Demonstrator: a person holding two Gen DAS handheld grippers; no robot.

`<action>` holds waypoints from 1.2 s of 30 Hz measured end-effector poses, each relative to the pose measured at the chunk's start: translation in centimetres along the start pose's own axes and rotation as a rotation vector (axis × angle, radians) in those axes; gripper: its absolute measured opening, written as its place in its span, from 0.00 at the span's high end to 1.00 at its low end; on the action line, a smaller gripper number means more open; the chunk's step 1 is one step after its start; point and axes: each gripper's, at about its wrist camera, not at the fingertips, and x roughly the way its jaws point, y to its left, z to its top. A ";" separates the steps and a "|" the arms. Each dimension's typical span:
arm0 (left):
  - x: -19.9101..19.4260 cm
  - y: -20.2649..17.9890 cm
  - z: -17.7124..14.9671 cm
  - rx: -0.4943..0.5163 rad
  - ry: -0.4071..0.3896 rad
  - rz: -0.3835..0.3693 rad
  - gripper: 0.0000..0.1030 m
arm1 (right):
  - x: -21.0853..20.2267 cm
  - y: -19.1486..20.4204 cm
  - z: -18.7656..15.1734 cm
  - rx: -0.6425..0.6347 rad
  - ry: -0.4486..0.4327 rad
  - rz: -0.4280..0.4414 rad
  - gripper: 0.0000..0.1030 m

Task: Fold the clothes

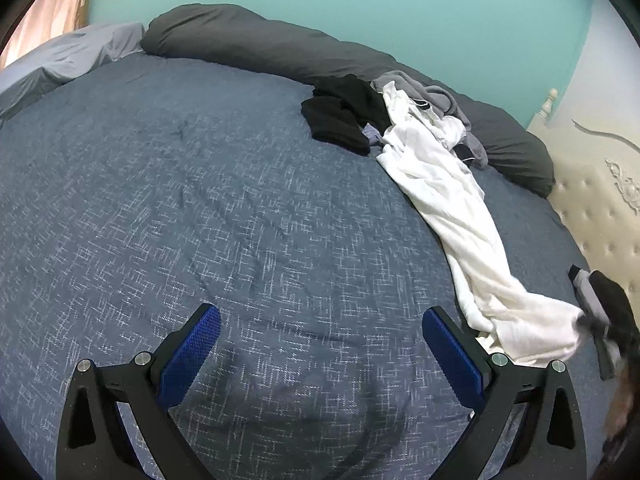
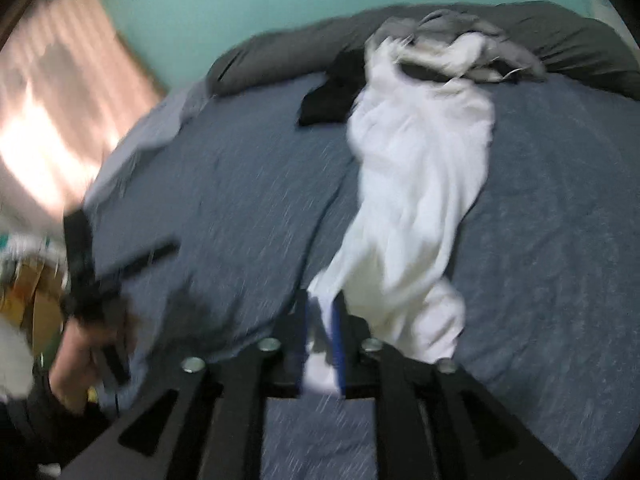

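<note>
Item: white garment (image 1: 452, 200), unfolded, drawn out in one long rope across the bed (image 1: 200, 200). Long axis: from the clothes pile (image 1: 400, 116) by the dark bolster (image 1: 248, 44) at the far edge, down toward the near right edge.

Right tool (image 2: 322, 344): near end of the garment lies between its blue pads (image 2: 340, 344); jaws narrow, a little apart; view blurred, so whether they clamp or merely flank the cloth cannot be told.

Left tool (image 1: 320, 344): jaws wide, nothing held, over bare bedcover; garment lies to its right, just beside its right finger (image 1: 452, 356).

Judgement: right hand nearer; spreading needs the left tool to reach rightward to the same near end
</note>
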 end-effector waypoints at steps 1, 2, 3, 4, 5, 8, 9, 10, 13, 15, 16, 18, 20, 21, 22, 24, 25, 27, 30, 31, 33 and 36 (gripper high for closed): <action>0.1 0.1 0.0 -0.002 0.001 0.000 0.00 | 0.5 -0.5 0.9 0.007 -0.007 -0.019 0.59; 0.1 0.1 0.0 -0.004 0.002 -0.001 0.00 | 1.1 -1.0 1.7 0.013 -0.009 -0.038 0.56; 0.2 0.2 0.0 -0.006 0.004 -0.002 0.01 | 1.8 -1.6 2.6 0.019 -0.012 -0.057 0.56; 0.2 0.2 0.0 -0.007 0.006 -0.003 0.00 | 2.8 -2.0 3.3 0.017 -0.001 -0.082 0.55; 0.3 0.2 -0.1 -0.005 0.007 -0.003 0.00 | 3.8 -2.5 3.7 0.017 0.011 -0.116 0.49; 0.2 0.2 -0.1 0.000 0.005 -0.001 0.00 | 7.3 -4.8 5.1 0.080 0.045 -0.185 0.39; 0.3 0.2 -0.1 0.000 0.006 -0.002 0.00 | 8.4 -5.7 5.3 0.123 0.055 -0.189 0.38; 0.3 0.2 -0.1 0.001 0.006 -0.004 0.00 | 9.3 -6.3 5.5 0.150 0.062 -0.191 0.38; 0.6 0.1 -0.1 0.007 0.013 -0.006 0.00 | 11.8 -7.8 5.8 0.218 0.077 -0.198 0.38; 0.8 0.1 -0.2 0.009 0.016 -0.006 0.00 | 12.7 -7.5 6.1 0.185 0.082 -0.192 0.50; 0.8 0.1 -0.2 0.007 0.018 -0.005 0.00 | 12.8 -7.1 6.0 0.165 0.085 -0.184 0.57; 1.0 0.3 -0.2 0.001 0.022 -0.005 0.00 | 12.9 -6.2 5.8 0.125 0.091 -0.166 0.86; 0.9 0.3 -0.2 -0.002 0.025 -0.011 0.00 | 13.0 -5.2 5.6 0.085 0.097 -0.148 0.96; 0.8 0.3 -0.1 -0.001 0.022 -0.011 0.00 | 12.6 -4.5 5.3 0.064 0.095 -0.136 0.96; 0.6 0.2 -0.1 0.001 0.018 -0.011 0.00 | 12.2 -3.7 5.0 0.042 0.093 -0.123 0.96; 0.1 0.2 0.0 0.005 0.007 -0.013 0.00 | 11.1 -2.2 4.5 0.012 0.082 -0.097 0.97; -0.2 0.3 0.1 0.007 0.000 -0.011 0.00 | 10.3 -1.4 4.1 -0.002 0.079 -0.081 0.97; -0.9 0.3 0.2 0.012 -0.015 -0.008 0.00 | 9.0 0.1 3.2 -0.030 0.077 -0.052 0.98; -1.7 0.5 0.0 0.021 -0.028 0.000 0.00 | 6.9 2.3 1.6 -0.067 0.078 -0.013 0.98; -1.9 0.7 -0.1 0.024 -0.032 0.003 0.00 | 6.1 3.1 0.9 -0.084 0.081 -0.001 0.98; -2.4 0.9 -0.3 0.029 -0.032 0.005 0.00 | 5.3 4.7 -0.6 -0.120 0.111 0.029 0.98; -3.0 1.1 -0.8 0.033 -0.026 0.004 0.00 | 4.3 7.0 -2.9 -0.173 0.159 0.075 0.98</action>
